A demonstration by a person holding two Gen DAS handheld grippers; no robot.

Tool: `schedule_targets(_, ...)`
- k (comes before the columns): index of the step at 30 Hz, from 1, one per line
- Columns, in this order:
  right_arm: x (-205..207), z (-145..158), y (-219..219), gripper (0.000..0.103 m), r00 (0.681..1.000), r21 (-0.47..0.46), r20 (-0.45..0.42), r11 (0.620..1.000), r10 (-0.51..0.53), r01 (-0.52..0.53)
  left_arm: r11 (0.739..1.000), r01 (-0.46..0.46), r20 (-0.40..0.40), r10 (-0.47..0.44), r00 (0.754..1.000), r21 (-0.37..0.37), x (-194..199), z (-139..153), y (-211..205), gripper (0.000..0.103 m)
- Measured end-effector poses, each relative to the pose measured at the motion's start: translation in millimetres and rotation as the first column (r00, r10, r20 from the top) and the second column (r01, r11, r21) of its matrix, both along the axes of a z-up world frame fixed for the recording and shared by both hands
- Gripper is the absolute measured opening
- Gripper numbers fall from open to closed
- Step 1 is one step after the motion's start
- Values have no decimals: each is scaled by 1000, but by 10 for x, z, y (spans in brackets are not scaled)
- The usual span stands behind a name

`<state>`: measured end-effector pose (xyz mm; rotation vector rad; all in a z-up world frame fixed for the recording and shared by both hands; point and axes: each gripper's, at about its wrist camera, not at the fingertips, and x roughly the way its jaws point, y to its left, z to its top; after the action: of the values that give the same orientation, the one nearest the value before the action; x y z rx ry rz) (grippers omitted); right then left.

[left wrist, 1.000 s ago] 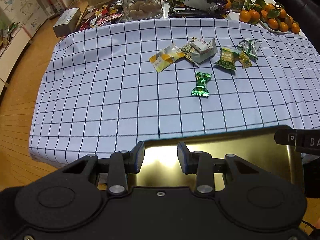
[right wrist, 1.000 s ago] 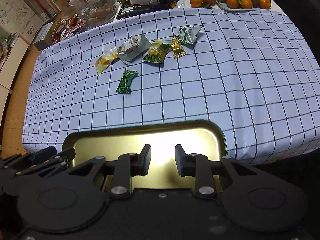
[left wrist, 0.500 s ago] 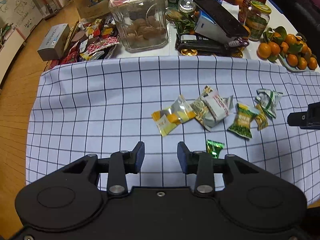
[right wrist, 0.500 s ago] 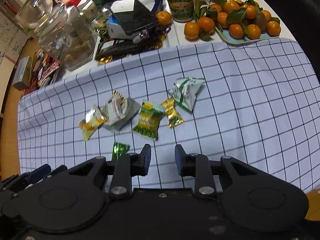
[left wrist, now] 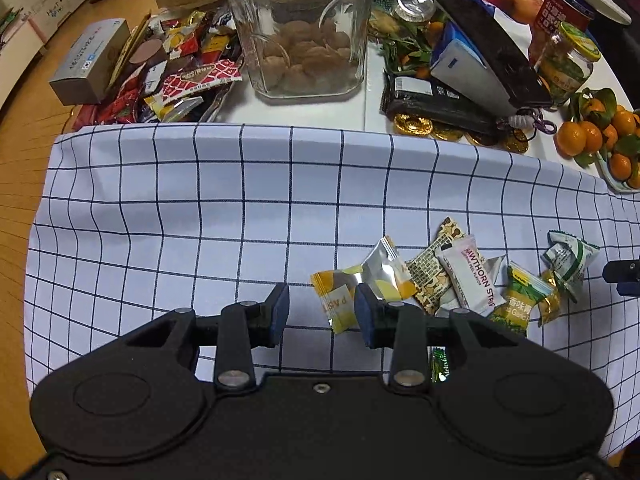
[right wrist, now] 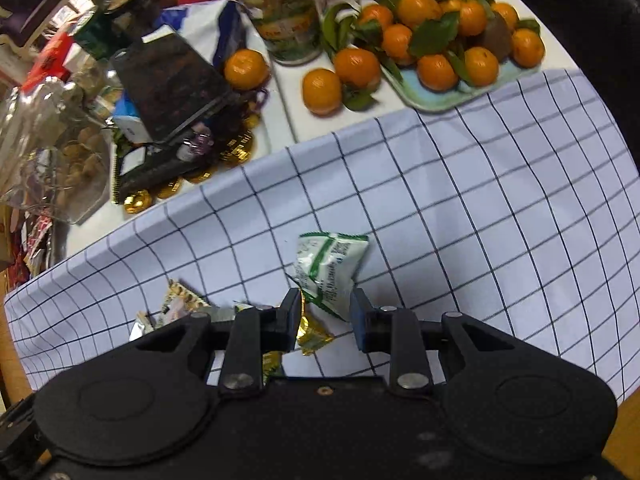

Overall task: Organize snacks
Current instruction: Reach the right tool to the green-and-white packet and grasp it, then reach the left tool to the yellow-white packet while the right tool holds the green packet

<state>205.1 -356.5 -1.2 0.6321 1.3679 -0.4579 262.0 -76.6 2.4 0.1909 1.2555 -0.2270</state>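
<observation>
The left gripper (left wrist: 320, 312) is spread wide above the yellow snack (left wrist: 335, 303), ready to grab it. The right gripper (right wrist: 325, 318) is spread too, with the green-and-white snack (right wrist: 327, 270) just ahead between its tips.

Even, soft indoor light across the checked cloth (left wrist: 248, 200), no hard shadows, just a faint grey patch beside the green-and-white packet (right wrist: 330, 270). Left view is crisp: print on the wrappers reads cleanly, and the glass jar (left wrist: 300, 28) throws pale glints. Right view smears toward the top, where the oranges (right wrist: 440, 36) and the clutter at left go soft. Grid lines bow hard at both frames' edges, corners falling dark.
</observation>
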Motion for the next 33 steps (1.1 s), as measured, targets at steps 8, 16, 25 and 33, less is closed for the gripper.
schedule_targets(8, -16, -230, -173, 29, 991, 51, -28, 990, -132, 134, 1000, 11, -28, -11, 1000, 3, -47, -54, -32, 46)
schedule_targets(16, 189, -367, -27, 32, 991, 6, 17, 991, -136, 136, 1000, 17, -36, -17, 999, -8, -29, -65, -54, 46)
schedule_targets(25, 306, -485, 117, 44, 996, -78, 6, 993, -88, 88, 999, 32, -41, -32, 999, -8, -8, -136, -36, 46)
schedule_targets(33, 338, -598, 194, 45, 999, -110, -27, 994, -17, 14, 982, 183, -22, -184, 983, -39, -28, -156, -126, 46)
